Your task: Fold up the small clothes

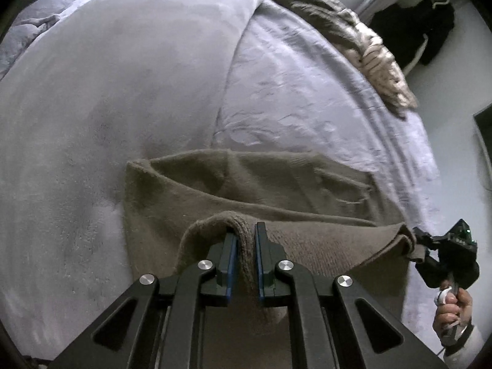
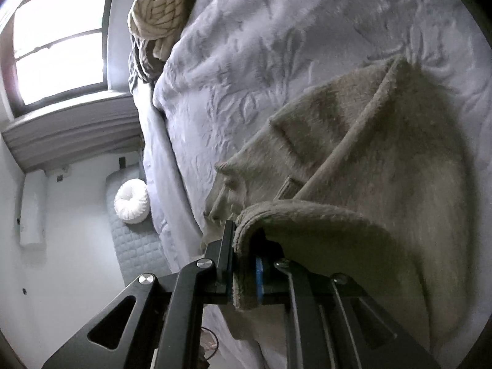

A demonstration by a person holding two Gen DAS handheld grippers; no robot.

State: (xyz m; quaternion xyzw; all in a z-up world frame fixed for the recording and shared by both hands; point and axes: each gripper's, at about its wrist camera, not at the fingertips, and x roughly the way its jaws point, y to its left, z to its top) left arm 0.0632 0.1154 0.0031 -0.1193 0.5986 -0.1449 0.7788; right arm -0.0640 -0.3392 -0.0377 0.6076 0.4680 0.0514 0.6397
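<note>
A small olive-brown knitted garment (image 1: 246, 178) lies partly folded on the bed, its near edge lifted off the covers. My left gripper (image 1: 246, 230) is shut on a bunched fold of that edge, the cloth squeezed between the blue pads. At the right of the left wrist view, a hand (image 1: 452, 307) holds my right gripper (image 1: 418, 246), which pinches the garment's other corner. In the right wrist view the garment (image 2: 369, 153) spreads over the quilt, and my right gripper (image 2: 244, 233) is shut on its thick hem. The cloth drapes over and hides the right finger.
The bed carries a grey fleece blanket (image 1: 107, 107) and a lavender embossed quilt (image 1: 292, 92). A beige chunky knit throw (image 2: 156, 15) lies at the bed's far edge. A window (image 2: 58, 40), a white round cushion (image 2: 132, 203) and dark hanging clothes (image 1: 415, 30) are beyond.
</note>
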